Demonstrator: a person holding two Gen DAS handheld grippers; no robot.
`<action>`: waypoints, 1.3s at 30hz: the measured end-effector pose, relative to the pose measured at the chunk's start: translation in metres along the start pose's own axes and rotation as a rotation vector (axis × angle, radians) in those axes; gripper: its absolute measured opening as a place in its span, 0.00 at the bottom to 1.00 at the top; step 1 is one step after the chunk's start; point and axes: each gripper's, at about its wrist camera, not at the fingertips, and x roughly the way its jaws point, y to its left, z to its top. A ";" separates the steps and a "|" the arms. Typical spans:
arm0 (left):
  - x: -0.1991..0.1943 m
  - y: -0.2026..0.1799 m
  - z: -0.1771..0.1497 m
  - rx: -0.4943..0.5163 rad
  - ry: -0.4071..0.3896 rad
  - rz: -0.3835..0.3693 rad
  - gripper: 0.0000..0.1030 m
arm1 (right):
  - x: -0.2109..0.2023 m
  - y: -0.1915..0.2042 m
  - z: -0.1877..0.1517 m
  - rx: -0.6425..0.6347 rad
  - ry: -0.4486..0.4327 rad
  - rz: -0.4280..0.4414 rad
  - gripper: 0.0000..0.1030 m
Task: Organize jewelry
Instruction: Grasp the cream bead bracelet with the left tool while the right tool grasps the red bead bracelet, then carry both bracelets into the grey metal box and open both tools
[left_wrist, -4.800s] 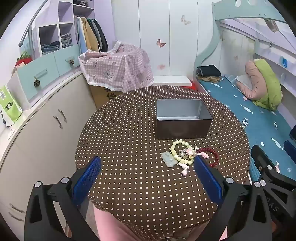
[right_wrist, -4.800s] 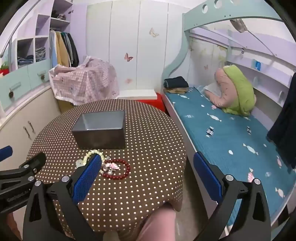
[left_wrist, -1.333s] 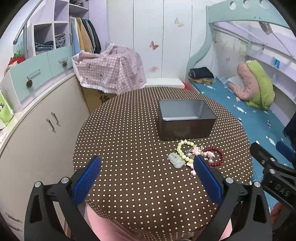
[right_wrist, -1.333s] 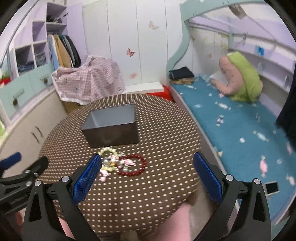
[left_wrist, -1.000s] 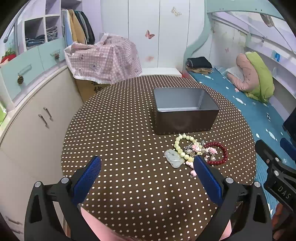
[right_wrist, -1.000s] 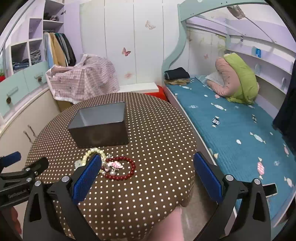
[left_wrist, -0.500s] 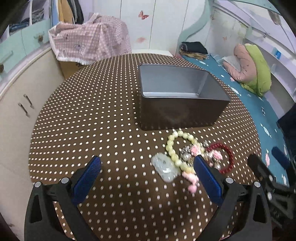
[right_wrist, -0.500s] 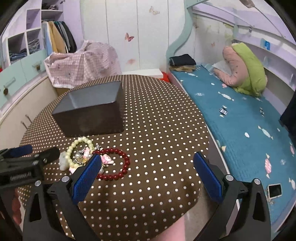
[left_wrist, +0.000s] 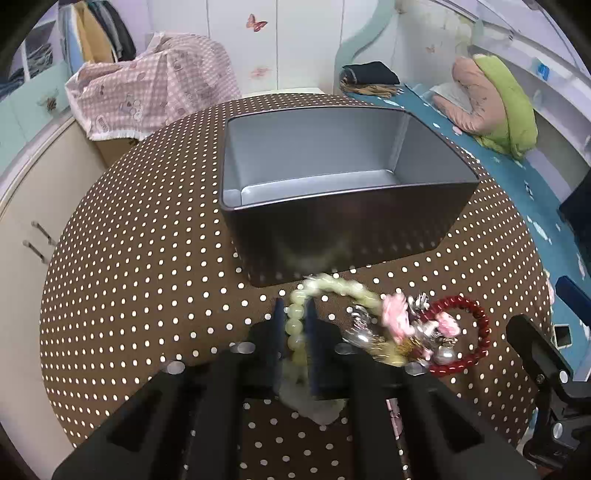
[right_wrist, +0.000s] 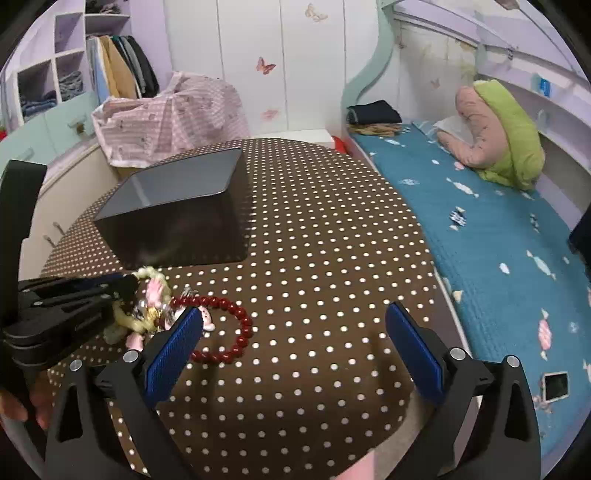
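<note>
A heap of jewelry lies on the polka-dot table (left_wrist: 147, 277) in front of a dark metal box (left_wrist: 343, 229), whose inside looks empty. My left gripper (left_wrist: 294, 321) is down on the heap, its jaws closing, and the blue pads pinch the pale green bead bracelet (left_wrist: 293, 326). A pale jade pendant (left_wrist: 317, 406) shows under the fingers. Pink and silver charms (left_wrist: 397, 319) and a red bead bracelet (left_wrist: 476, 321) lie just to the right. In the right wrist view my right gripper (right_wrist: 293, 354) hangs open over the table beside the red bracelet (right_wrist: 240, 314), holding nothing. The left gripper (right_wrist: 127, 291) shows at the left there.
A bed with a blue cover (right_wrist: 498, 240) runs along the right of the table. Cream cabinets (left_wrist: 26, 206) stand to the left. A pink checked cloth (left_wrist: 155, 88) covers something behind the table. The box (right_wrist: 173, 225) stands close behind the heap.
My left gripper has come down and forward onto the jewelry, and its wide-open jaws have closed around the green bracelet. The right gripper has sunk toward the table and stays open.
</note>
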 end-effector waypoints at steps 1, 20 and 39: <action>0.000 0.001 0.000 -0.010 0.002 -0.016 0.08 | 0.001 0.001 -0.001 -0.006 0.006 0.015 0.84; -0.089 0.028 0.008 -0.112 -0.181 -0.252 0.08 | 0.026 0.023 -0.007 -0.052 0.086 0.130 0.08; -0.100 0.050 -0.007 -0.161 -0.202 -0.217 0.08 | -0.038 0.038 0.039 -0.144 -0.072 0.143 0.08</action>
